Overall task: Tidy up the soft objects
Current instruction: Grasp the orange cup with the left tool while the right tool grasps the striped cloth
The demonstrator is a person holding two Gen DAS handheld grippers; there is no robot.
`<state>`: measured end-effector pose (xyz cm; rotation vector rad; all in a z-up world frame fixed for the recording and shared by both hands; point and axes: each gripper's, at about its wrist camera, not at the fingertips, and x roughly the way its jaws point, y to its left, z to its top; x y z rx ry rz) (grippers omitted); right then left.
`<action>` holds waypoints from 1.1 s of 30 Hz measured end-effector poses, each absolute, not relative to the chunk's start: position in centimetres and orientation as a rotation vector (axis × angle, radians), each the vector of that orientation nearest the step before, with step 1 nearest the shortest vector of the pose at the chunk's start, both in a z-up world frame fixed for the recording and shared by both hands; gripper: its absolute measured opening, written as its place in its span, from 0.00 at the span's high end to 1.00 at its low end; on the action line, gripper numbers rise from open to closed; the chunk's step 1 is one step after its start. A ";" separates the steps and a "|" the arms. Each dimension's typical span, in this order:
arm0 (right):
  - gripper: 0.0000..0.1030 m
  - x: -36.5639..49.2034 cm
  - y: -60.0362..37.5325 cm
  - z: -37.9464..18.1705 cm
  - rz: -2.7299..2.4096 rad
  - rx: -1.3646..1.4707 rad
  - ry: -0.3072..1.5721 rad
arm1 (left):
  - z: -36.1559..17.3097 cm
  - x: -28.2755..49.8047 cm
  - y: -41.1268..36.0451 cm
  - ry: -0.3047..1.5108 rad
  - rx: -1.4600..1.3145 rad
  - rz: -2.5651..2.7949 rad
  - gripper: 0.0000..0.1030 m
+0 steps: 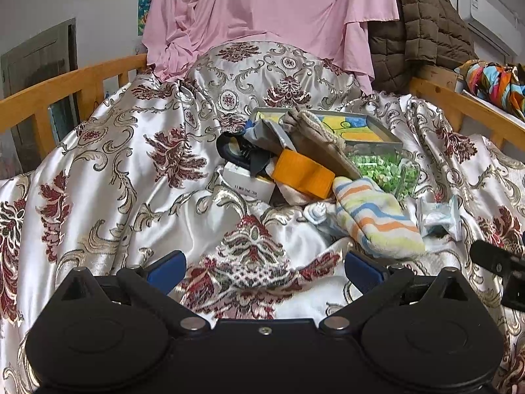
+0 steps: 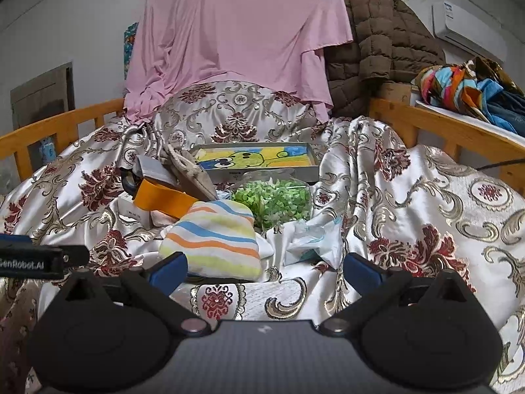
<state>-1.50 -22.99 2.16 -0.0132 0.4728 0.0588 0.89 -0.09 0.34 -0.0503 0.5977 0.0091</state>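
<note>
Both grippers hang over a bed spread with one shiny floral bedspread, cream with dark red flowers. The left gripper has its jaws spread wide and holds nothing; only bedspread shows between its two blue fingertips. The right gripper is just as wide open and also empty, with one striped towel lying just ahead of it, its near edge between the fingertips but not touched by them as far as the view shows. The towel, striped blue, orange and yellow, is the nearest piece of a small heap in the middle of the bed. Behind it sit one orange block, one beige knitted cloth leaning across the pile, one clear bag of green bits, and one framed cartoon picture lying flat at the back. One white box rests at the left of the heap, and one crumpled pale blue wrapper lies just right of the towel. A dark blue thing beside the box is too hidden to name. One pink sheet and one brown quilted jacket hang at the head of the bed, and wooden rails run along both sides.
</note>
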 end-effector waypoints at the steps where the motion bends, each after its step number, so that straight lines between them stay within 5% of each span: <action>1: 0.00 -1.4 -22.9 2.2 0.063 -0.019 0.470 | 0.5 1.1 -0.1 0.596 -0.051 0.009 0.01; 33: 0.00 9.2 -23.3 -0.6 0.376 -0.083 0.586 | 0.4 14.6 -0.4 0.657 0.093 -0.271 0.01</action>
